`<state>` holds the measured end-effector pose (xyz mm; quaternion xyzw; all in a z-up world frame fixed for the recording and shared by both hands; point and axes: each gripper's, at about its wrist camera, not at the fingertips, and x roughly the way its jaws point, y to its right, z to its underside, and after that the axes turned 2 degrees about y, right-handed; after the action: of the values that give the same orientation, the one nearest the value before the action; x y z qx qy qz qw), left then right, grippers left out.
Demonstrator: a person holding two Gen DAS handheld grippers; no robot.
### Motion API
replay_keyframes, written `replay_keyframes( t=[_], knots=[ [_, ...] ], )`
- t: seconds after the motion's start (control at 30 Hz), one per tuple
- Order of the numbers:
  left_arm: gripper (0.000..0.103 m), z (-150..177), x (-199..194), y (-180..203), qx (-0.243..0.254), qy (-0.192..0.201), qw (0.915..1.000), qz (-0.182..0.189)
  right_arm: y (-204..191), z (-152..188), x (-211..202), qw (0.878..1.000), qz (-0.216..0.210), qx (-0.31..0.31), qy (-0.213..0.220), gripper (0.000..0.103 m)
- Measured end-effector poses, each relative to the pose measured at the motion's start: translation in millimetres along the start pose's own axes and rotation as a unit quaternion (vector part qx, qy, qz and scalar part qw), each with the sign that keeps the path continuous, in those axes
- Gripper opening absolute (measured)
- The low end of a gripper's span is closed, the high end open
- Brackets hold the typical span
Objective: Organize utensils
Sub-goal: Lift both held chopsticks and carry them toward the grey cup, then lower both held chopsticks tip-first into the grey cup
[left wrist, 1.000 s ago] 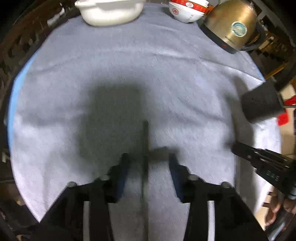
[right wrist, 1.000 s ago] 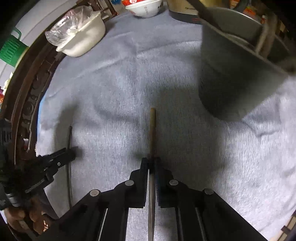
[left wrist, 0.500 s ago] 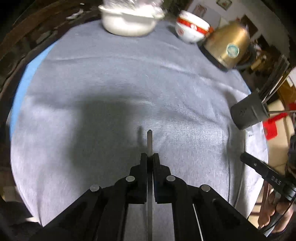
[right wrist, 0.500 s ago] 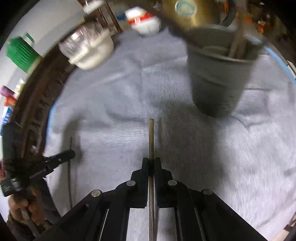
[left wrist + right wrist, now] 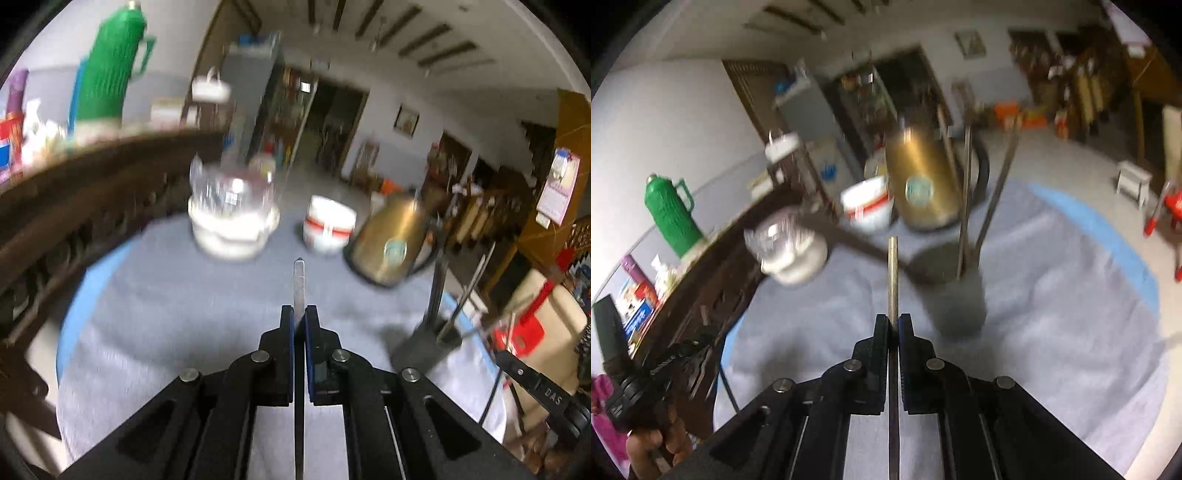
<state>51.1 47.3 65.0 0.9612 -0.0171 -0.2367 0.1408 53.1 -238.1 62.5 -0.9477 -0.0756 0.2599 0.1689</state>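
Note:
My left gripper [image 5: 299, 314] is shut on a dark flat chopstick [image 5: 298, 284] that sticks out past its fingertips, held above the grey cloth [image 5: 177, 310]. My right gripper [image 5: 894, 320] is shut on a brownish chopstick [image 5: 892, 277], also lifted. The dark grey utensil holder [image 5: 960, 295] stands just right of the right gripper's tip, with several sticks upright in it. In the left wrist view the holder [image 5: 424, 343] is to the right, with the right gripper's body [image 5: 535, 384] beyond it.
At the back of the table stand a gold kettle [image 5: 391, 243], a white bowl with a red band [image 5: 327, 229] and a white pot with a clear bag [image 5: 232, 218]. A green thermos [image 5: 110, 66] stands on a dark wooden sideboard at left.
My left gripper closed on the chopstick lying on the cloth and lifted it. Both grippers tilted up from looking down at the cloth to looking across the table; the right moved back from the holder.

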Motion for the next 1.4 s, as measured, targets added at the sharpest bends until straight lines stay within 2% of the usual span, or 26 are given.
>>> replay_keyframes(
  t=[0.1, 0.2, 0.3, 0.5, 0.57, 0.77, 1.13, 1.4],
  knots=[
    [0.005, -5.2, 5.1, 8.8, 0.007, 0.041, 0.9991, -0.001, -11.1, -7.7, -0.2, 0.997, 0.034, -0.035, 0.056, 0.006],
    [0.005, -2.2, 22.0, 17.8, 0.013, 0.053, 0.9984, -0.011, -20.2, -10.2, 8.9, 0.992, 0.06, -0.065, 0.091, 0.006],
    [0.005, 1.6, 39.9, 17.6, 0.014, 0.06, 0.9978, -0.026, -26.4, -7.9, 24.6, 0.987, 0.078, -0.089, 0.112, 0.006],
    [0.005, 13.1, 47.4, 12.5, 0.023, 0.057, 0.9972, -0.044, -25.6, 8.2, 40.8, 0.983, 0.096, -0.113, 0.112, 0.006],
    [0.006, 17.0, 41.0, 9.6, 0.026, 0.068, 0.996, -0.051, -25.3, 10.7, 32.7, 0.983, 0.091, -0.112, 0.115, 0.006],
    [0.006, 23.2, 0.3, -1.1, 0.027, 0.082, 0.9956, -0.036, -25.1, 24.9, -10.0, 0.981, 0.079, -0.129, 0.123, 0.006],
    [0.008, 49.3, -80.3, -15.1, 0.029, 0.083, 0.9961, -0.005, -25.5, 61.5, -84.7, 0.982, 0.07, -0.13, 0.115, 0.006],
    [0.008, 62.9, -98.0, -15.2, 0.034, 0.077, 0.9965, -0.001, -26.3, 79.0, -105.1, 0.983, 0.075, -0.124, 0.11, 0.006]
  ],
)
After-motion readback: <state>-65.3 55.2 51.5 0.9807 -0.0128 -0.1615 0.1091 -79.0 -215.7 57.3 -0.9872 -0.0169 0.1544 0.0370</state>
